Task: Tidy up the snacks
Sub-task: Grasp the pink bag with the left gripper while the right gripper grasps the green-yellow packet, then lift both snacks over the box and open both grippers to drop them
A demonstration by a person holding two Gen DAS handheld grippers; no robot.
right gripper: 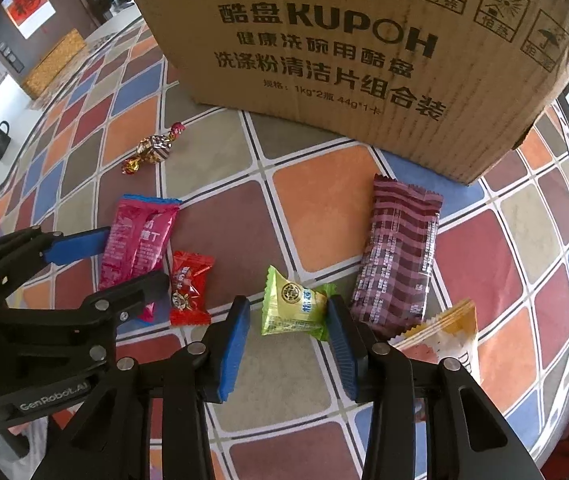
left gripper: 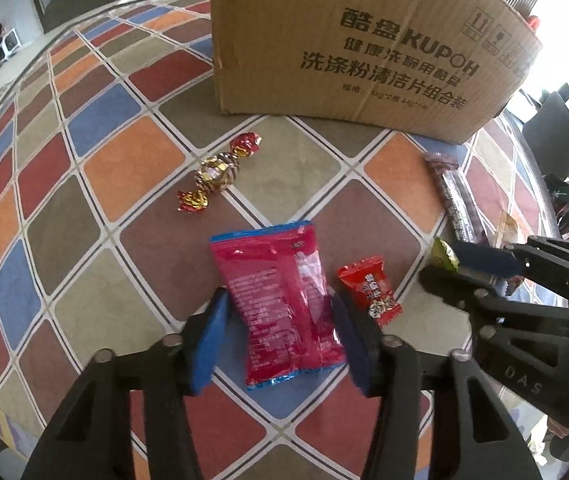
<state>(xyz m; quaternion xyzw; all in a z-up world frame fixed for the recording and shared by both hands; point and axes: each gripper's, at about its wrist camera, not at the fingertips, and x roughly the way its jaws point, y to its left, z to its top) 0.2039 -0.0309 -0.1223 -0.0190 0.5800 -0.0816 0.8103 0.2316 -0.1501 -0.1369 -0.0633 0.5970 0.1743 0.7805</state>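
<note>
Snacks loose on bench (right gripper: 324,216), box (right gripper: 364,40) at 12 o'clock.
Left gripper (left gripper: 280,320) released, straddling pink pack (left gripper: 280,304); right gripper (right gripper: 288,320) released around green candy (right gripper: 294,304); red candy (right gripper: 188,288) between them.

Bright windows (left gripper: 564,40); perhaps a wicker cabinet (right gripper: 54,62).

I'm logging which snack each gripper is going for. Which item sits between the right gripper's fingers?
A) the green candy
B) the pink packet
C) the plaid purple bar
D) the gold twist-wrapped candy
A: in the right wrist view the green candy lies on the tablecloth between the open blue pads of the right gripper, while the pink packet sits between the left gripper's fingers.
</note>
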